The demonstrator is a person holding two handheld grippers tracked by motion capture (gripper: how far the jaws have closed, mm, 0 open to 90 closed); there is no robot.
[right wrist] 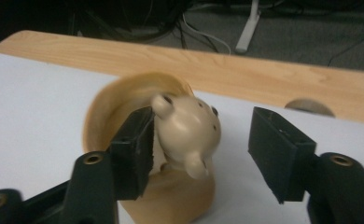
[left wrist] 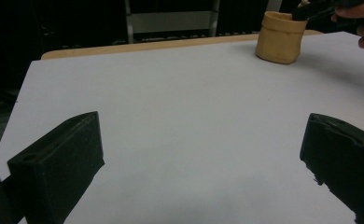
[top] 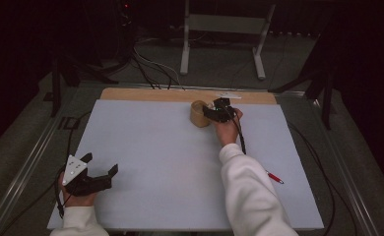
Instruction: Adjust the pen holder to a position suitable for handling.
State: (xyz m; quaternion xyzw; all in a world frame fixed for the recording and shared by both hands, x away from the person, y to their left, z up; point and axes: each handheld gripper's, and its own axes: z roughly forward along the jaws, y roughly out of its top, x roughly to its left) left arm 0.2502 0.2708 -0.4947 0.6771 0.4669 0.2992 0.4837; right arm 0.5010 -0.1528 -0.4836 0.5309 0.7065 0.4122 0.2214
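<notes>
A tan soft-sided pot (top: 199, 115) stands near the far wooden edge of the table; it also appears in the left gripper view (left wrist: 280, 38). In the right gripper view a cream bear-shaped toy (right wrist: 189, 128), blurred, hangs over the pot's mouth (right wrist: 119, 100). It touches the left jaw, with a clear gap to the right one. My right gripper (right wrist: 203, 140) is open around it, just right of the pot (top: 210, 110). My left gripper (top: 101, 163) rests at the near left corner, open with nothing between its jaws (left wrist: 201, 154).
A pale mat (top: 160, 157) covers the table, with a wooden strip (top: 145, 94) along the far edge. A red pen (top: 274, 177) lies near the right forearm. A white metal stand (top: 224, 29) and cables sit on the floor beyond.
</notes>
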